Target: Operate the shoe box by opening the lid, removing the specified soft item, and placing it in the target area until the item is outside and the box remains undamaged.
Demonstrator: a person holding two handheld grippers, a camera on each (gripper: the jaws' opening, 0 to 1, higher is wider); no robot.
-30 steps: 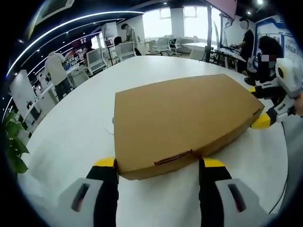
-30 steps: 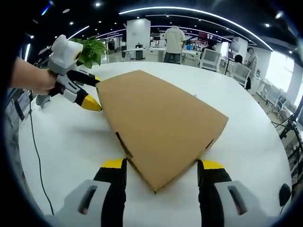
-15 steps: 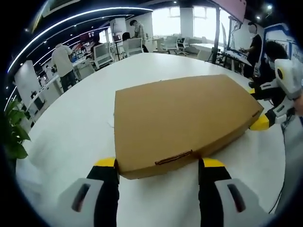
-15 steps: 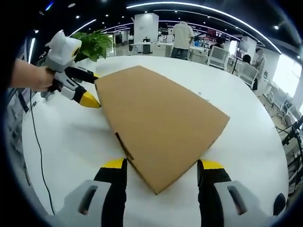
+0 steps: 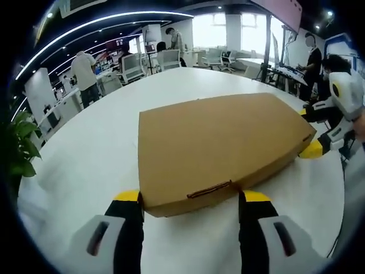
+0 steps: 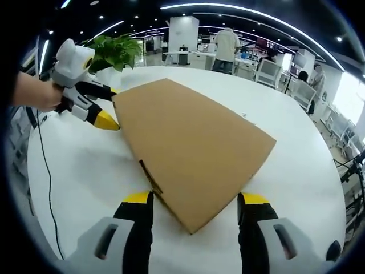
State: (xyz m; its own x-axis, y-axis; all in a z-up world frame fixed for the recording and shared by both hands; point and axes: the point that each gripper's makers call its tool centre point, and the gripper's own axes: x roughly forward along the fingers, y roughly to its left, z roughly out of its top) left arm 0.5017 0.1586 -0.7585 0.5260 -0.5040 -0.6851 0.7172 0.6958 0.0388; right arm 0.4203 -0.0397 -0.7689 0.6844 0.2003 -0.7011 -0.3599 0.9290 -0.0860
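While the closed box (image 5: 219, 145) is lying on the table (image 5: 85, 160), the left gripper (image 5: 193, 197) and right gripper (image 6: 194, 198) are straddling its corners, jaws spread.

We see the shoe box (image 5: 217, 145) lying closed in the middle of the white desk (image 5: 85, 165), with bare surface at 9 and 12 o'clock. At 3 o'clock, the right hand-held gripper (image 5: 319, 145) crowds its corner.

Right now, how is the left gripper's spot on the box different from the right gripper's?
The left gripper straddles a straight edge of the shoe box, by its tab; the right gripper straddles a corner. Both are open, yellow-tipped, and the lid is shut.
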